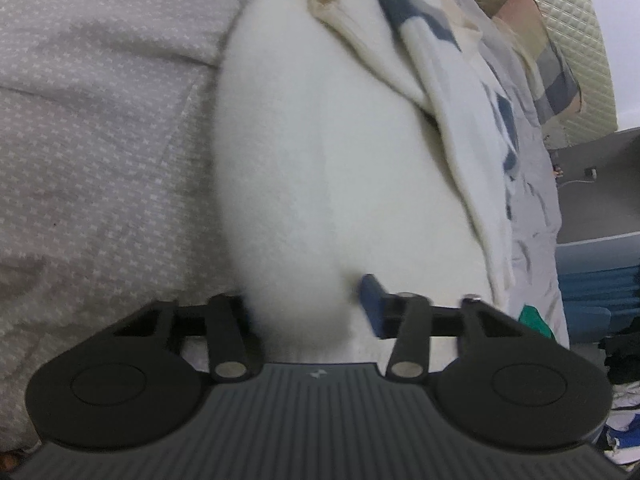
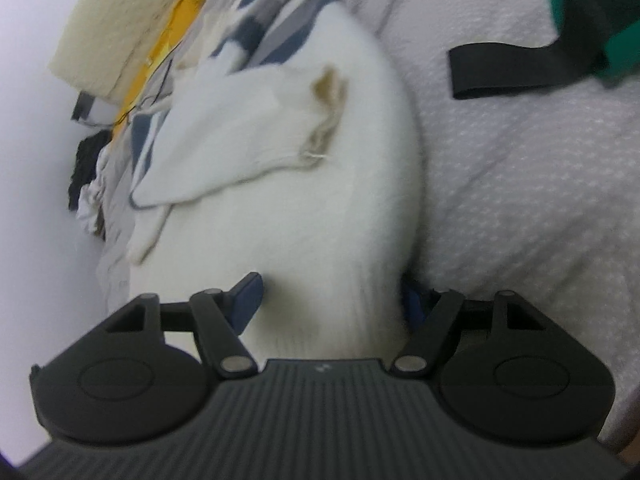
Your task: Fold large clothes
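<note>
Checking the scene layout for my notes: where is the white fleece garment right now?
The white fleece garment lies on the grey dotted bedspread, filling the middle of both wrist views, with a blue-and-white patterned cloth at its far end.

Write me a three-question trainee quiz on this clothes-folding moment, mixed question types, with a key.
1. True or false: the white fluffy garment lies on a bare wooden floor.
2. Which colour are the pads of the left gripper? A red, B blue, C yellow.
3. What sits between the fingers of the right gripper?

Key: 1 false, it lies on the grey patterned bedspread. 2 B. 3 The near end of the white fluffy garment.
</note>
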A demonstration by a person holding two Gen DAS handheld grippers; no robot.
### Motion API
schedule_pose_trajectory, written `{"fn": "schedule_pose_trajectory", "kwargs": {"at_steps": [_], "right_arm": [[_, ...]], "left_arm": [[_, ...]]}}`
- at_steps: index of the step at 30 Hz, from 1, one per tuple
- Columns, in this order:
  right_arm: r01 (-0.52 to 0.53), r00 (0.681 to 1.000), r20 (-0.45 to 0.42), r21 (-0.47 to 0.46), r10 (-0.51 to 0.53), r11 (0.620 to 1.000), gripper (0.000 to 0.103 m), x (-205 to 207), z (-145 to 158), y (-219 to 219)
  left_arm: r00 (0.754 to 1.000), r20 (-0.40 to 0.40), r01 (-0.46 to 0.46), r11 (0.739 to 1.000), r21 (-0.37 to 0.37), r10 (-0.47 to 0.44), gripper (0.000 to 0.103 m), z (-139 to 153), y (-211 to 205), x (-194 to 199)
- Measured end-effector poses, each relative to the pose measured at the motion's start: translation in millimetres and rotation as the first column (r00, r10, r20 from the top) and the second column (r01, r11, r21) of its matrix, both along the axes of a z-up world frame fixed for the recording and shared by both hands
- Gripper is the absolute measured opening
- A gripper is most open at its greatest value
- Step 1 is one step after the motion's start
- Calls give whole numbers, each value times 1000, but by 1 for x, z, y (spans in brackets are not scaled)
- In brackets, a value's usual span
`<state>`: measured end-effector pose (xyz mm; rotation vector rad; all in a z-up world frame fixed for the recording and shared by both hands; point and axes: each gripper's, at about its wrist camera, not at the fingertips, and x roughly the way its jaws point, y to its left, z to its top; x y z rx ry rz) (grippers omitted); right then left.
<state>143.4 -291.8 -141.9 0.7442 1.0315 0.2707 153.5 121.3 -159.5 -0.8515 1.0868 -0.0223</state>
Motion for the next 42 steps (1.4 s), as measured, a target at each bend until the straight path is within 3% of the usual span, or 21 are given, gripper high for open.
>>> {"fn": "schedule_pose_trajectory", "kwargs": {"at_steps": [1,4,6,12,22,33,42], "right_arm": [[-9,1000,5,-13,10,1000,52,1,-1,1],[21,1000,1,-9,-21,1000,21,2,-2,-4],[43,999,18,37,-44,998,16,-2,2,-11],[69,984,145,215,-102,974,14,-23,29,-31],[23,948,274,454,-164,891,13,-54,64,-57],[-106,889,437,493,-140,864,10,-113,121,-82],[-136,881,459,473,-112,871,10,-161,139,-95]], "left_arm": [[1000,3,-7,1000,7,7,26,1,0,-1],[998,48,-28,1000,11,27,18,5,3,-3],[993,105,-49,999,-6,49,17,15,9,-14],[967,229,-86,989,-120,112,16,46,27,-32],[928,367,-13,990,-139,63,15,113,38,-65],[871,491,75,990,-116,-8,15,180,37,-137],[858,512,132,981,-143,-40,15,187,33,-221]]}}
